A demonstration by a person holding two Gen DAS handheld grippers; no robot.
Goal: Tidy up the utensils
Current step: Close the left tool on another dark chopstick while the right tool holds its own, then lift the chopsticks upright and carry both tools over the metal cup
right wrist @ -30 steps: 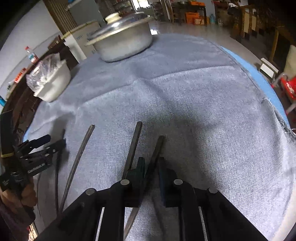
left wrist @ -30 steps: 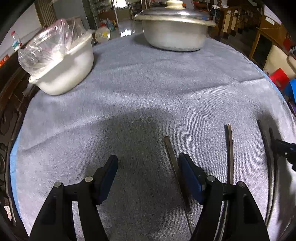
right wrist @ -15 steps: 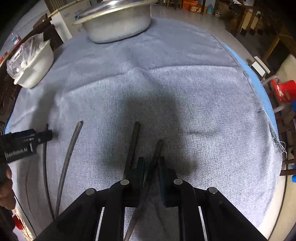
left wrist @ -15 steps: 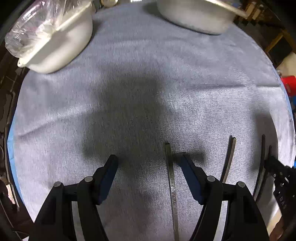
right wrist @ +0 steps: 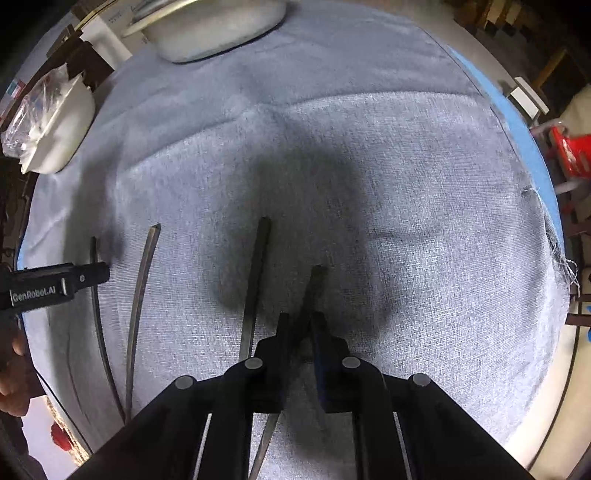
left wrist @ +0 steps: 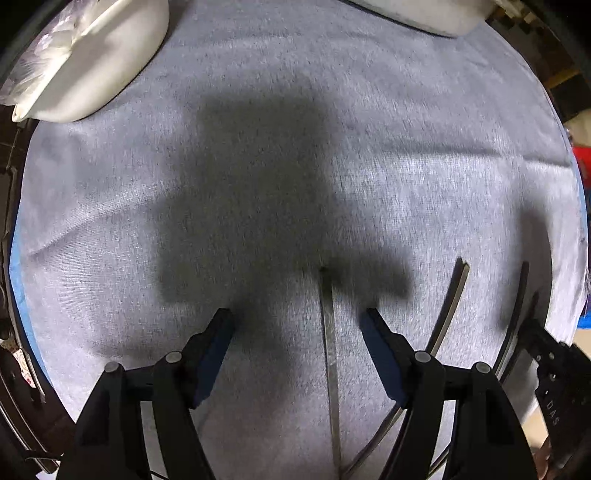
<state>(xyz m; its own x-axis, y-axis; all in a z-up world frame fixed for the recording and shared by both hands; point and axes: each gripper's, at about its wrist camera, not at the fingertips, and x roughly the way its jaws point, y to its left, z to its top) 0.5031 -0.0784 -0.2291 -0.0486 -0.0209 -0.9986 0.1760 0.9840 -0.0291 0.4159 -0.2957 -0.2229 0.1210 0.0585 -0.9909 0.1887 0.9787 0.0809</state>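
Lying on the grey cloth near the desk's front edge are four dark chopsticks. The right gripper (right wrist: 300, 325) has its jaws shut on one chopstick (right wrist: 312, 291). The left gripper (left wrist: 297, 328) hangs over another chopstick (left wrist: 328, 332), jaws wide open. Next, I think, it must go down and close on it.

A grey cloth (left wrist: 369, 155) covers the round tabletop (right wrist: 517, 122), whose blue edge shows at the rim. A white bowl (left wrist: 107, 70) holding crinkled clear plastic (right wrist: 33, 110) sits at the far left. A metal pot (right wrist: 218, 33) stands at the far side.
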